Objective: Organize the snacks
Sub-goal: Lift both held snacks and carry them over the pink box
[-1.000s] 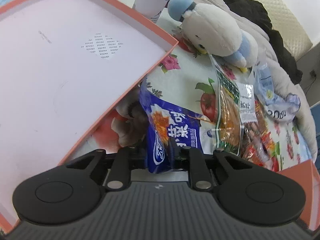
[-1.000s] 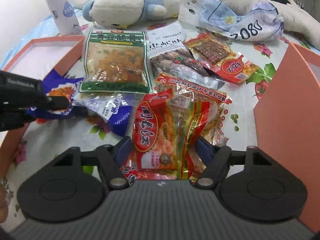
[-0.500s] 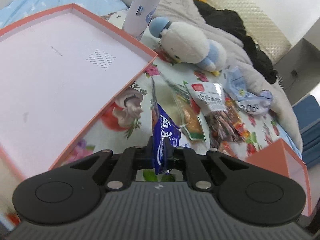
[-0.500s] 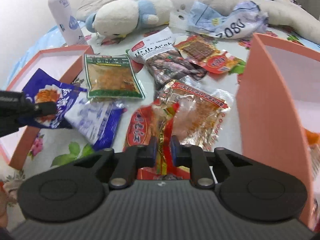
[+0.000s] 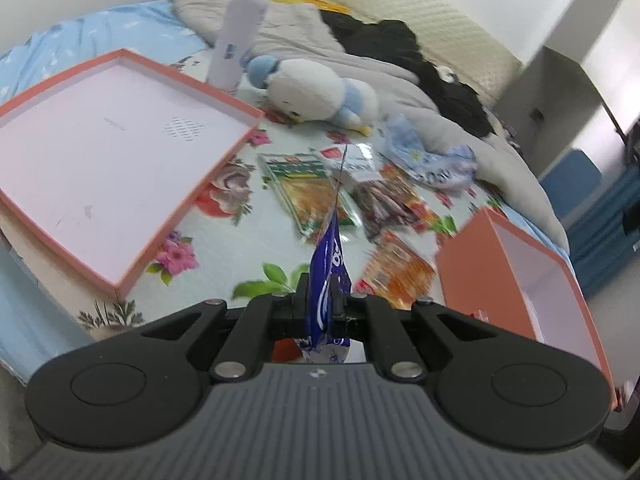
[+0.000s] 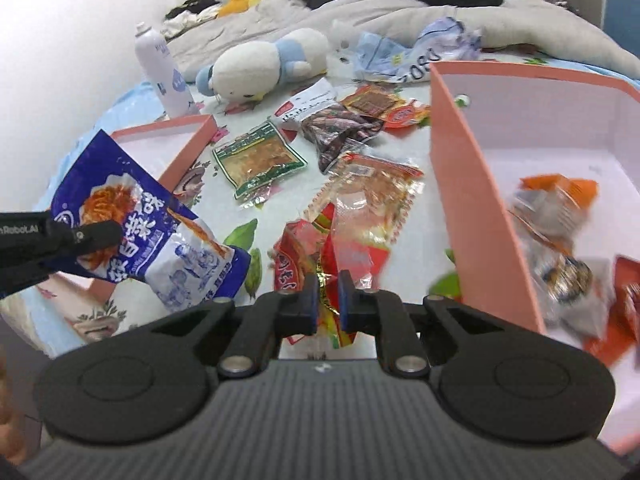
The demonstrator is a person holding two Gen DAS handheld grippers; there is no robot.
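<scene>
My left gripper is shut on a blue snack bag, held edge-on in the air above the flowered bedsheet; the same bag and the left gripper's fingers show at the left of the right wrist view. My right gripper is shut on a red and yellow snack packet, lifted just left of the orange box, which holds several snack packs. More packets lie on the sheet: a green one, a dark one and an orange one.
A shallow orange lid lies at the left. A white spray bottle, a plush penguin and a crumpled blue bag lie behind the snacks. A grey blanket and dark clothes cover the back of the bed.
Both grippers have lifted and pulled back with their packets. The blue bag now hangs in the air. The right gripper closed on the red packet and moved toward the orange box.
</scene>
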